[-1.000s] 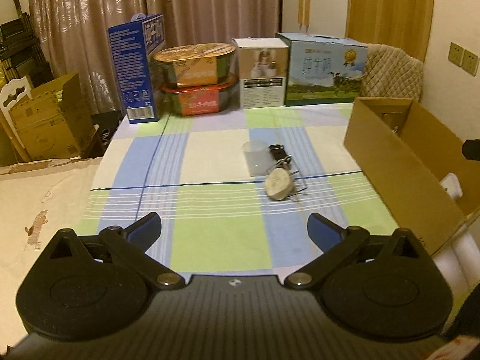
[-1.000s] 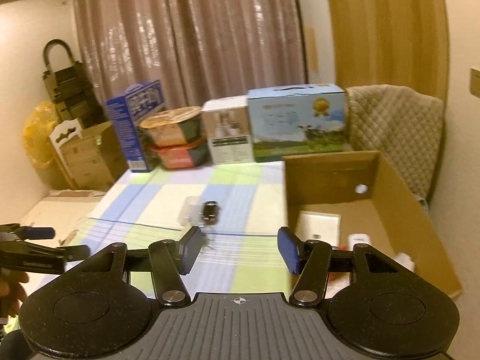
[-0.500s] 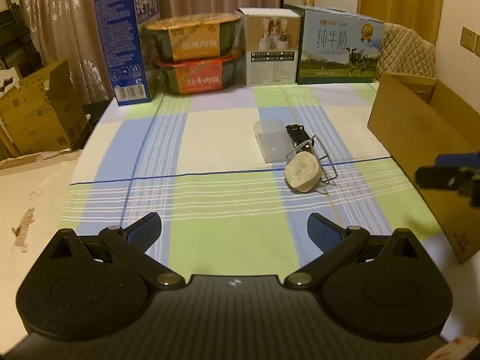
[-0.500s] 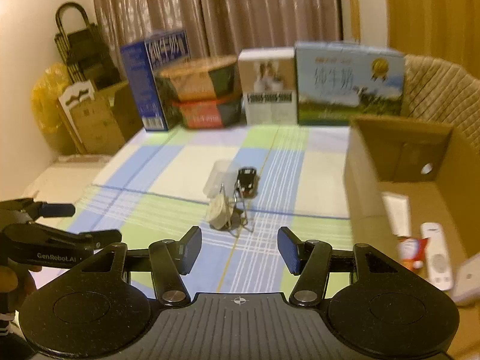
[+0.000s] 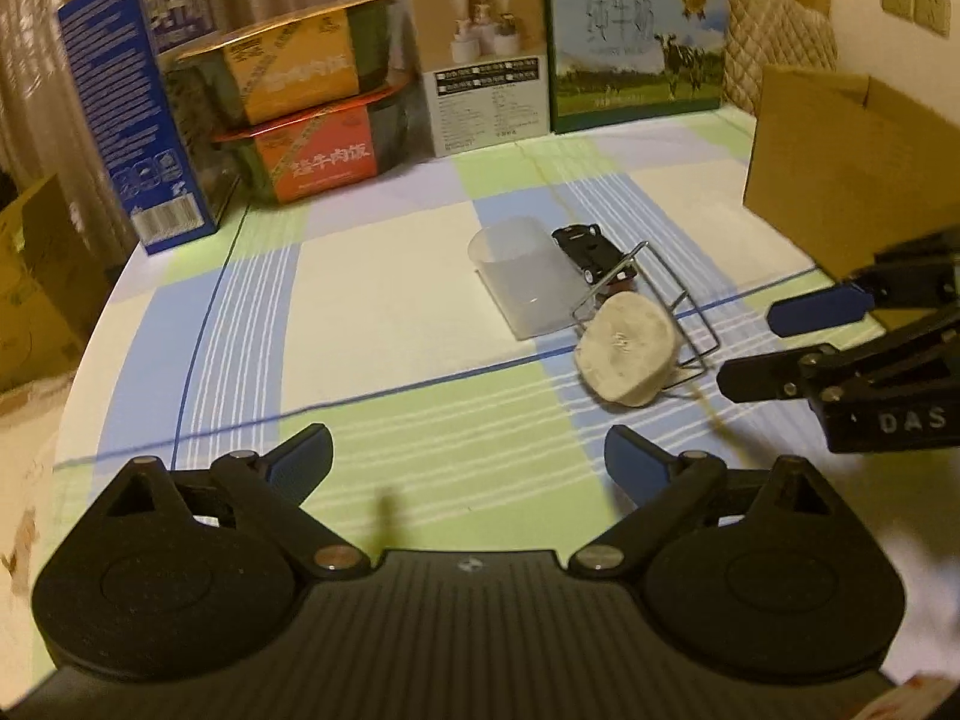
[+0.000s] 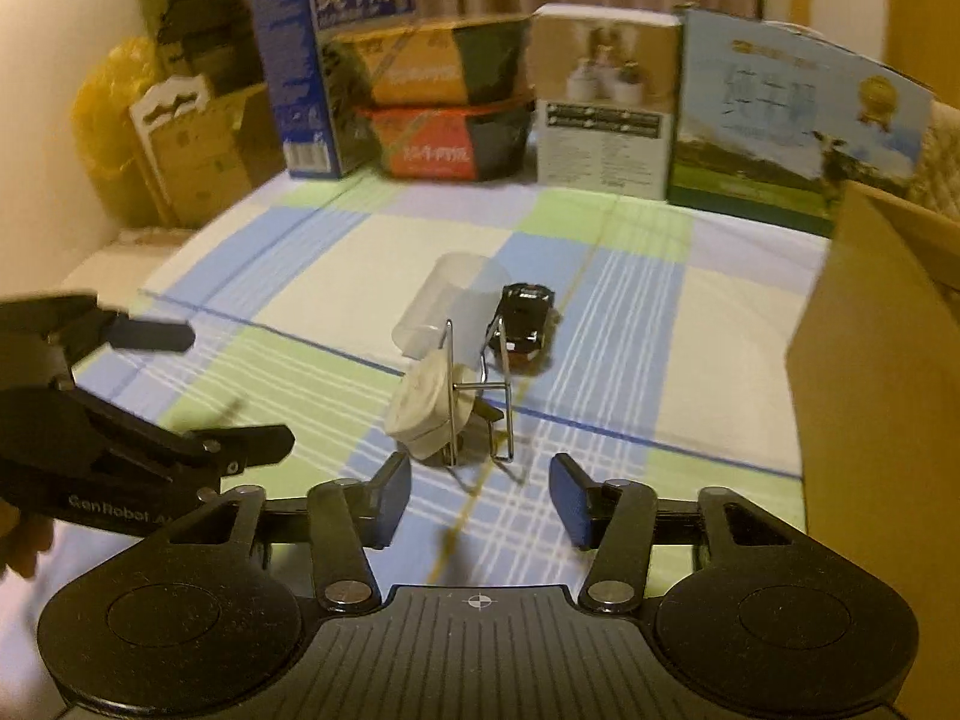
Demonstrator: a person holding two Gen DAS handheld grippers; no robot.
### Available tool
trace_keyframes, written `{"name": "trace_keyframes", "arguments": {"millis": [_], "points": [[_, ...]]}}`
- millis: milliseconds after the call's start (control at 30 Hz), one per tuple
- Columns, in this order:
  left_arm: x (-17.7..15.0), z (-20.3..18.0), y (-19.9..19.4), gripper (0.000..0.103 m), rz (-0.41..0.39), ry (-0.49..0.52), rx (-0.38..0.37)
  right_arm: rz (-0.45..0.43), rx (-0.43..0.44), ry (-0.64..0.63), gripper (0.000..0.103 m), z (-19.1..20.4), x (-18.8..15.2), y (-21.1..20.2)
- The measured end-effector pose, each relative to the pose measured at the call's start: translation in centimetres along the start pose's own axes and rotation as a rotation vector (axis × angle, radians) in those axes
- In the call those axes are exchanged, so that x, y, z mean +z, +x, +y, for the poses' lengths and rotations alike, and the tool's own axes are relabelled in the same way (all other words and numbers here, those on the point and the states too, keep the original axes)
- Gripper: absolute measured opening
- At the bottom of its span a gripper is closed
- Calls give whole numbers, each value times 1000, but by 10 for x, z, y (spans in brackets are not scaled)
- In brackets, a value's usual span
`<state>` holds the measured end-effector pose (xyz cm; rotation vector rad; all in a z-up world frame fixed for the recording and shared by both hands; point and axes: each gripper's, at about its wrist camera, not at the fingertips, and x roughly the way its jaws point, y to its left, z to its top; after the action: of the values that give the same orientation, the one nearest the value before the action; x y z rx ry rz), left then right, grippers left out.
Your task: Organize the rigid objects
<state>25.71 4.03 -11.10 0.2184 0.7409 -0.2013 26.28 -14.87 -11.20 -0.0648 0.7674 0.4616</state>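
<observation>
A white round disc on a wire stand [image 5: 627,357] lies on the checked tablecloth, next to a clear plastic cup [image 5: 519,279] on its side and a small black toy car [image 5: 591,252]. My left gripper [image 5: 468,462] is open and empty, a short way in front of the disc. My right gripper [image 6: 480,501] is open and empty, just short of the disc [image 6: 423,411], the cup [image 6: 450,306] and the car [image 6: 525,321]. Each gripper shows in the other's view, the right one at the right [image 5: 774,348], the left one at the left [image 6: 240,390].
An open cardboard box [image 5: 840,162] stands at the table's right; its wall fills the right edge [image 6: 882,372]. Food boxes and a milk carton [image 5: 636,42] line the far edge. Cardboard boxes [image 6: 192,144] stand on the floor to the left.
Both grippers have moved forward and down toward the cluster of objects. The right gripper now reaches in beside the disc. Both stay open; the objects have not moved.
</observation>
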Motion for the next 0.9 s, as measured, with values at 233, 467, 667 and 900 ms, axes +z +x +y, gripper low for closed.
{"name": "trace_keyframes", "arguments": {"millis": [233, 467, 667, 900], "points": [[3, 1, 16, 93, -26, 46, -65, 23, 20, -54, 34, -3, 6, 27], [4, -4, 25, 89, -34, 82, -130, 42, 29, -60, 25, -5, 9, 33], [9, -19, 26, 84, -73, 135, -217, 78, -13, -83, 24, -8, 11, 16], [18, -40, 31, 82, -96, 190, -282, 99, -155, -139, 24, -20, 1, 1]]}}
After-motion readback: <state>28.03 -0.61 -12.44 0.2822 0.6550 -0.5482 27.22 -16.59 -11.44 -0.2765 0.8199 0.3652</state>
